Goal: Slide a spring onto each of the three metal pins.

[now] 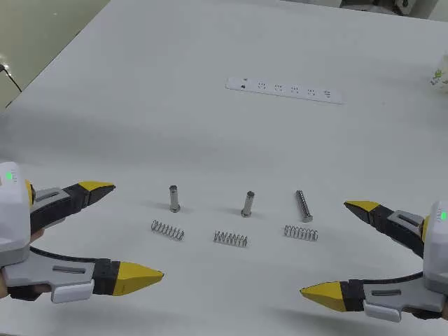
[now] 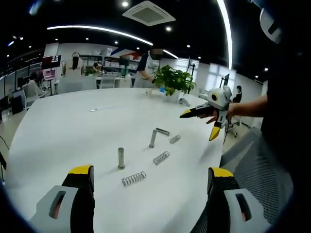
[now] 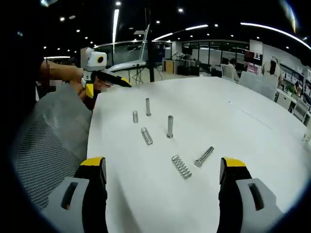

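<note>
Left gripper [image 1: 137, 231], right gripper [image 1: 323, 247]: fingers [image 1: 133, 276] wide apart, empty, flanking 3 pins [image 1: 248, 204], 3 springs [image 1: 230, 239] on table [image 1: 210, 140]

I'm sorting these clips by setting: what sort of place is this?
Most likely an open-plan office rather than a workshop: a large white table with a power strip on it, a potted plant at its far end, a mesh office chair alongside, and a ceiling air-conditioning unit overhead.

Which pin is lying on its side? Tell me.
The right-end pin, nearest the right gripper. It lies flat on the table; the left pin and middle pin stand upright.
</note>
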`<state>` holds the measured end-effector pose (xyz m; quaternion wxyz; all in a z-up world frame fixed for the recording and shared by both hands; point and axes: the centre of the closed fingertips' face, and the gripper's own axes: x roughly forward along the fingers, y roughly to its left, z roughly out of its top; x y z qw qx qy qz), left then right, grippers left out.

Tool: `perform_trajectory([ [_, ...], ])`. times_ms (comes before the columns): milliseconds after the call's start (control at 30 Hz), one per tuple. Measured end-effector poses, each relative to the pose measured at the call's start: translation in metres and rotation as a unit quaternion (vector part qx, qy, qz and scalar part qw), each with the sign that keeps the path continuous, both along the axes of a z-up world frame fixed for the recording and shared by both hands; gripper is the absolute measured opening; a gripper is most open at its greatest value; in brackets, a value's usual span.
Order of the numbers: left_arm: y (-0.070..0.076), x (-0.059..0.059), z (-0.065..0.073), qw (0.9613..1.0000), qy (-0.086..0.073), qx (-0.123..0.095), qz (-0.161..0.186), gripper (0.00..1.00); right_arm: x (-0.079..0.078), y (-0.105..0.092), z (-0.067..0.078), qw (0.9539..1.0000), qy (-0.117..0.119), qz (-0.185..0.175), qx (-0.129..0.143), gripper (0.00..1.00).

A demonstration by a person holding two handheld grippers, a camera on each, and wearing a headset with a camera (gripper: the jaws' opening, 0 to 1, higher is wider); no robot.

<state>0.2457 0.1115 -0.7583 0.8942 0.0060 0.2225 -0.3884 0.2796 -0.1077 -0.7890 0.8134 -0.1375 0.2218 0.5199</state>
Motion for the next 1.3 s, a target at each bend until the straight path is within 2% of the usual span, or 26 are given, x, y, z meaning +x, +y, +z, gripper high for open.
perform_trajectory([
  [1300,-0.0028,-0.0016,-0.0016,1.0,0.002,0.0,-0.003,0.94,-0.0018,0.0002,-0.0043,1.0,0.003,0.0,-0.003,0.97],
])
